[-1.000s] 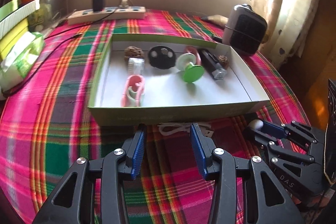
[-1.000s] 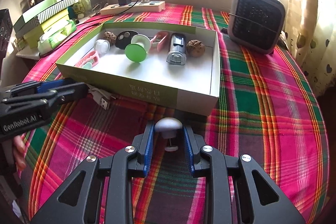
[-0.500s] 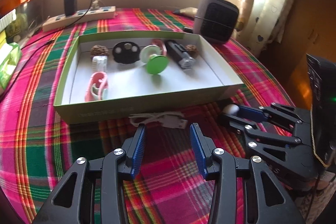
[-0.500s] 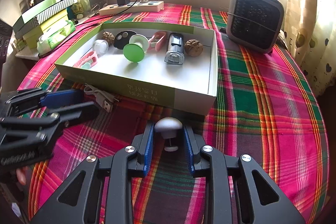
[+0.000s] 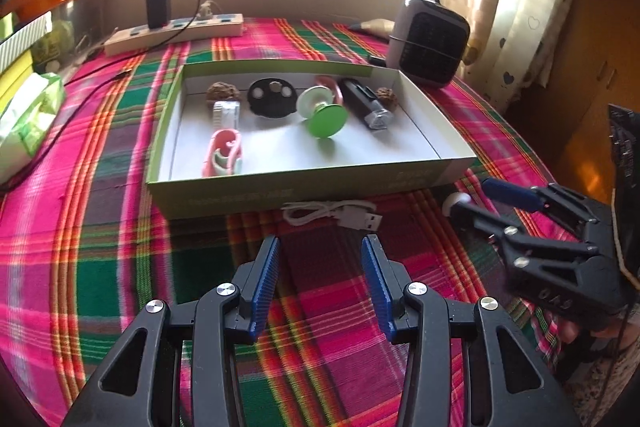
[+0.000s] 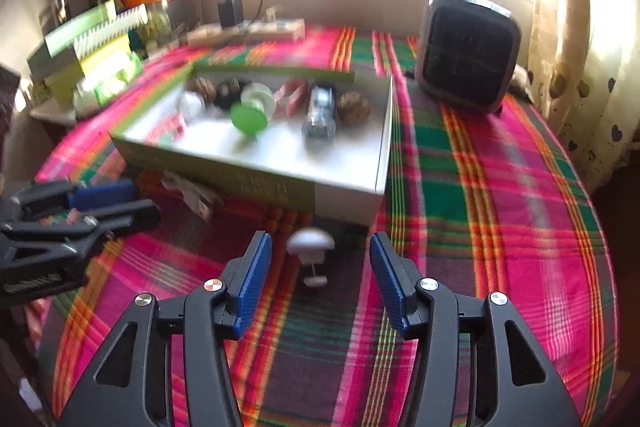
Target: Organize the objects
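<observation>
Right gripper (image 6: 320, 267) is spread wide, gripping nothing, the white mushroom-shaped knob (image 6: 310, 247) standing free between its fingers on the plaid desk (image 6: 500, 207), just before the green box (image 6: 248, 179). Left gripper (image 5: 320, 267) gapes empty behind the white USB cable (image 5: 332, 215).
</observation>
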